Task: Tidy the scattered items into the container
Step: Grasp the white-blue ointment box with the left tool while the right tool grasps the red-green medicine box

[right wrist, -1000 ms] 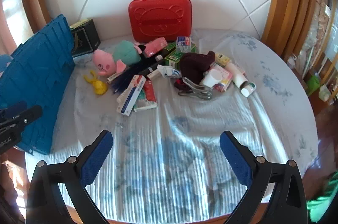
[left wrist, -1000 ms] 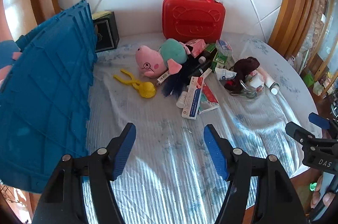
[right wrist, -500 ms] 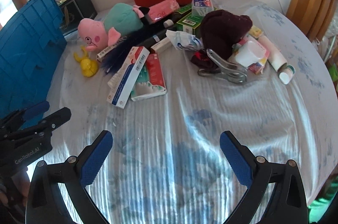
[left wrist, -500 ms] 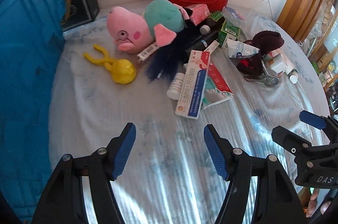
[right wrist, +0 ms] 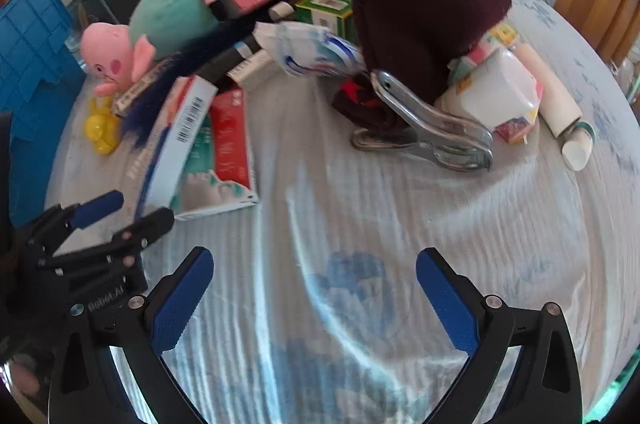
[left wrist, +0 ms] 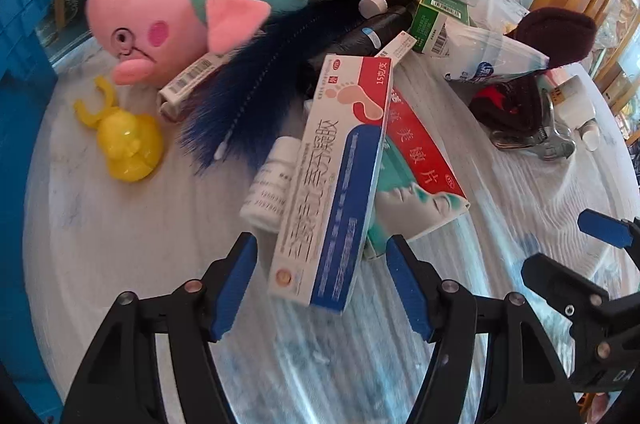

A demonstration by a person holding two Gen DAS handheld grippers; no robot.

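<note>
At the far left stands the blue ribbed plastic crate (left wrist: pixel 20 71), the likely container, well apart from the pile on the pale striped tablecloth (left wrist: pixel 120 244). Near it lie the yellow plastic duck-shaped toy (left wrist: pixel 130 139) and the pink-and-teal plush pig (left wrist: pixel 180 11), untouched.

The left gripper (left wrist: pixel 320 276) is spread wide and holds nothing; its blue pads flank the near end of the long white-and-blue cardboard ointment box (left wrist: pixel 336 179). That box rests tilted on a small white pill bottle (left wrist: pixel 272 179) and on the red-and-green flat carton (left wrist: pixel 416 175). I judge that closing there could pinch the carton's corner too, or tip the bottle and send it rolling.

Further right, the right gripper (right wrist: pixel 314 288) also gapes empty over bare cloth, short of the silver metal clip (right wrist: pixel 432 123) on the dark maroon knitted cloth (right wrist: pixel 420 11). Pulling that cloth could drag the white plastic tub (right wrist: pixel 492 91) leaning against it.
</note>
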